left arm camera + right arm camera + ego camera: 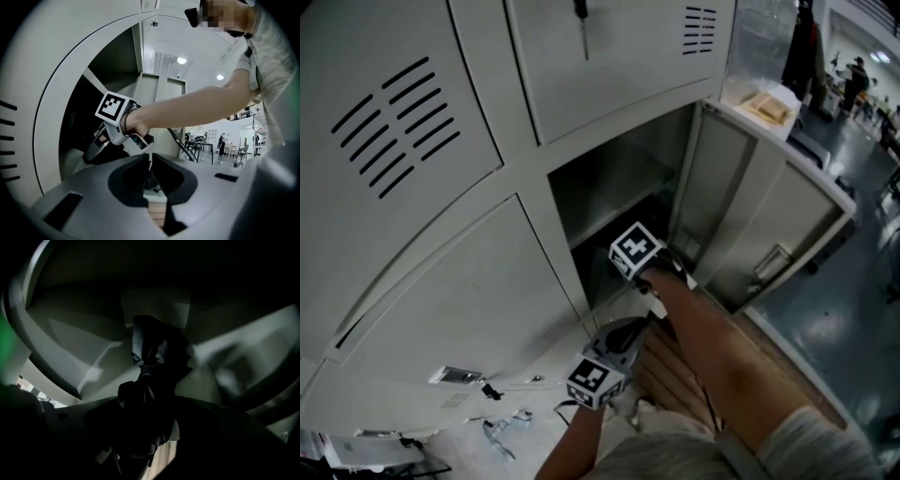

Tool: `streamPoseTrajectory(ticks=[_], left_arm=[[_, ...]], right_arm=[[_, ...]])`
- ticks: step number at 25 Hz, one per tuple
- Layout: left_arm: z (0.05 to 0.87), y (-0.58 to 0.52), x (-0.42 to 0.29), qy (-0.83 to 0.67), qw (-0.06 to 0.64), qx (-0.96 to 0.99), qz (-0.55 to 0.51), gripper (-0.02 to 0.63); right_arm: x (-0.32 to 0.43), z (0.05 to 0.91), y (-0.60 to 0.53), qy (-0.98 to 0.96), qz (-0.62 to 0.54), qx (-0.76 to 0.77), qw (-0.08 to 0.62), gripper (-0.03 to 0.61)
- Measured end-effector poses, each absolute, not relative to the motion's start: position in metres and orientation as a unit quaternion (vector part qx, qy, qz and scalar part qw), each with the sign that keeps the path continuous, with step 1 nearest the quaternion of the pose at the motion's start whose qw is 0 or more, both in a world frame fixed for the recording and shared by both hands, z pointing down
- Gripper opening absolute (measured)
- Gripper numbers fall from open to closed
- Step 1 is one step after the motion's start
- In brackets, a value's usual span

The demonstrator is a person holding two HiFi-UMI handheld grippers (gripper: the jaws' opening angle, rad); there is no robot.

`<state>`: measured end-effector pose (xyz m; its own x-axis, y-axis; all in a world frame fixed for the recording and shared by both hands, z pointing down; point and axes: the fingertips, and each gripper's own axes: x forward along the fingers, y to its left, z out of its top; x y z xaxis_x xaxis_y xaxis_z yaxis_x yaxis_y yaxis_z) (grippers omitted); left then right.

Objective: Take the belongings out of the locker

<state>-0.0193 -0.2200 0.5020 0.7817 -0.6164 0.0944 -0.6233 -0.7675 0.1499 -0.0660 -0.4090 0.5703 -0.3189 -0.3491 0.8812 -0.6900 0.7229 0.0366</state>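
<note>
- Had the right gripper point(148, 397) deep inside the open locker point(614, 183), with its jaws pinched on a dark bundle point(154, 345).
- Saw the dark bundle standing up in the dim locker, soft and folded. Could not tell what kind of thing.
- Had the left gripper point(150, 159) low down and outside the locker, just beside the right arm point(712, 356). Jaws pressed together there, with nothing in them.
- Spotted black-and-white square marks on the right cube point(636, 251) and on the left cube point(592, 380).
- Spotted a small tag point(455, 376) on a lower shut door, too small to read.
- Saw rows of dark slots point(394, 127) cut into the shut door up on the left.
- Had the locker door point(769, 225) swung wide open to the right, with its near edge just beside the right cube.
- Had the right cube sitting at the front edge of the locker's opening.
- Saw grey walls close on both sides of the dark bundle, so a tight spot in there.
- Had a wooden bench point(675, 375) under both grippers, just in front of the lockers.
- Saw a wide shiny floor point(853, 328) on the right, past the locker door, with lots of open room.
</note>
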Motion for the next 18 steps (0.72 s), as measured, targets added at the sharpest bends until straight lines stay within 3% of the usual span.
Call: streamPoseTrajectory(ticks=[18], left_arm=[[0.5028, -0.2259, -0.0183, -0.332, 0.091, 0.939, 0.019, 0.006]], right_arm=[[-0.0639, 0.5777, -0.4111, -0.797, 0.201, 0.336, 0.46, 0.304]])
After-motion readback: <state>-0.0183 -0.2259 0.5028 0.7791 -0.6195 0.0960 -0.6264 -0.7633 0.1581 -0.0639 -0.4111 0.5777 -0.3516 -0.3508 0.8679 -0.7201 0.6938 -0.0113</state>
